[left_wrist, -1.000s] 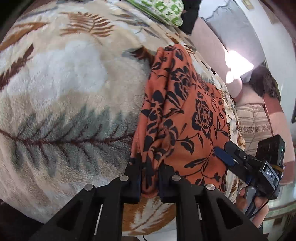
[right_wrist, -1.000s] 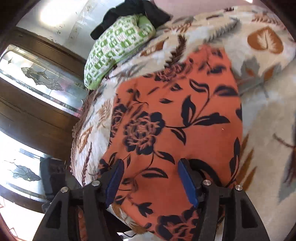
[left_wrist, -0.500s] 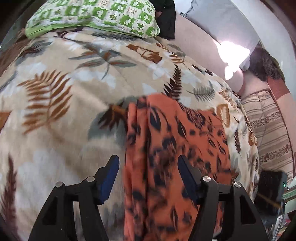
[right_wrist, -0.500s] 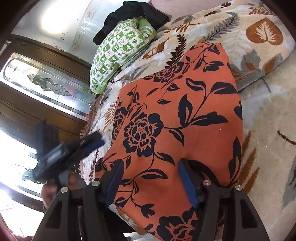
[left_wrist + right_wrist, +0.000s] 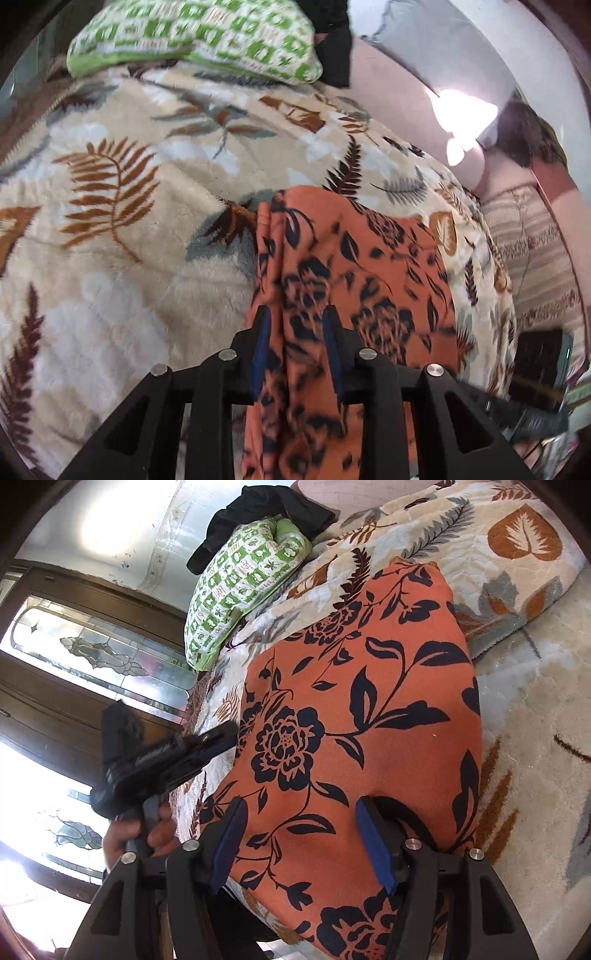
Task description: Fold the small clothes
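An orange garment with a black flower print (image 5: 354, 266) lies on a leaf-patterned blanket (image 5: 122, 236). In the left wrist view my left gripper (image 5: 295, 339) straddles the bunched left edge of the garment, its jaws partly closed with a gap still showing. In the right wrist view the garment (image 5: 362, 709) lies flat and my right gripper (image 5: 306, 838) is open above its near edge. The left gripper also shows in the right wrist view (image 5: 218, 742), at the garment's left side.
A green and white patterned pillow (image 5: 192, 37) and a black cloth (image 5: 258, 513) lie at the far end of the bed. A striped cloth (image 5: 532, 251) is on the right. Dark wooden doors with glass panes (image 5: 74, 657) stand at the left.
My left gripper let go of the garment's edge, opened wide and lifted, and now sits lower around the bunched edge with its jaws narrower. The right gripper stays open over the near edge.
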Motion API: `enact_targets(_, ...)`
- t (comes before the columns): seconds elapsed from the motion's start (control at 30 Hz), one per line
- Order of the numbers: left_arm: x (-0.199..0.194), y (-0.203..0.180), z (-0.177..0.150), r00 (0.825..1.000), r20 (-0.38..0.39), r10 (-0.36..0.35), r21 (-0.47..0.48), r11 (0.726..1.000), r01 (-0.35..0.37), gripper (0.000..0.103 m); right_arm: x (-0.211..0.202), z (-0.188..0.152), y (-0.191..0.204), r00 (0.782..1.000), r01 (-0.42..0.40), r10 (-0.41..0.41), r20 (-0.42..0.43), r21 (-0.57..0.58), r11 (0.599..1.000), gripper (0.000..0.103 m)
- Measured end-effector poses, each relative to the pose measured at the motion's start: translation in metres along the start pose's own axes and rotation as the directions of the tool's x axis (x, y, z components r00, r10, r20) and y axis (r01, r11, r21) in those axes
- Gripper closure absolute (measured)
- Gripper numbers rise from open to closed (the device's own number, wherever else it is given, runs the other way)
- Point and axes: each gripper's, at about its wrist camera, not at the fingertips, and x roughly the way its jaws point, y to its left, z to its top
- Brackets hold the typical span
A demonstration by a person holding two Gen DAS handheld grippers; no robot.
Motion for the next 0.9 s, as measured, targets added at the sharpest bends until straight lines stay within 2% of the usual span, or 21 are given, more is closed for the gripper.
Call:
enact_targets(0.07, -0.011, -0.003, -0.017, 1.0, 0.012, -0.006, 0.018, 1.0, 0.005, 0.054, -0.005, -0.002, 0.006, 1.0, -0.009, 0.009, 0.01, 0.0, 1.0, 0.038)
enact_targets(0.1, -0.012, -0.003, -0.027, 1.0, 0.012, -0.014, 0.022, 1.0, 0.014, 0.053, -0.008, -0.004, 0.01, 1.0, -0.021, 0.021, 0.017, -0.005, 1.0, 0.038)
enact_targets(0.13, -0.009, 0.0, -0.035, 1.0, 0.006, -0.008, 0.02, 1.0, 0.008, 0.053, -0.009, -0.005, 0.013, 0.999, -0.028, 0.028, 0.018, -0.01, 1.0, 0.038)
enact_targets(0.2, 0.012, 0.011, -0.049, 0.997, -0.058, 0.047, 0.009, 0.999, -0.047, 0.06, -0.009, -0.011, 0.015, 1.0, -0.023, 0.023, 0.016, -0.016, 1.0, 0.034)
enact_targets(0.23, 0.018, 0.02, -0.053, 0.997, -0.072, 0.021, -0.021, 1.0, -0.022, 0.06, -0.006, -0.012, 0.012, 1.0, -0.011, 0.011, 0.006, -0.007, 1.0, 0.033)
enact_targets(0.33, 0.001, 0.02, -0.051, 0.999, -0.043, -0.001, -0.07, 0.998, -0.002, 0.061, 0.001, -0.014, 0.005, 1.0, -0.008, 0.009, -0.026, 0.023, 1.0, 0.033)
enact_targets(0.5, -0.032, -0.003, -0.055, 0.998, 0.03, 0.049, 0.019, 0.999, -0.05, 0.06, -0.03, -0.02, 0.02, 0.999, -0.038, 0.038, 0.036, -0.01, 0.999, 0.033)
enact_targets(0.63, -0.036, -0.008, -0.061, 0.996, 0.012, 0.092, 0.024, 0.995, -0.092, 0.06, -0.019, -0.032, -0.005, 1.0, 0.005, -0.004, -0.022, 0.068, 0.998, 0.03)
enact_targets(0.73, -0.049, -0.012, -0.066, 0.993, 0.036, 0.112, 0.036, 0.993, -0.114, 0.06, -0.03, -0.035, 0.001, 1.0, -0.017, 0.017, 0.004, 0.06, 0.998, 0.03)
enact_targets(0.8, -0.053, -0.017, -0.068, 0.99, 0.05, 0.135, 0.045, 0.989, -0.138, 0.054, -0.042, -0.034, 0.01, 1.0, -0.008, 0.008, 0.025, 0.013, 1.0, 0.03)
enact_targets(0.9, -0.057, -0.025, -0.066, 0.983, 0.084, 0.165, 0.059, 0.984, -0.17, 0.046, -0.054, -0.035, 0.009, 0.999, 0.001, -0.002, 0.045, 0.024, 1.0, 0.03)
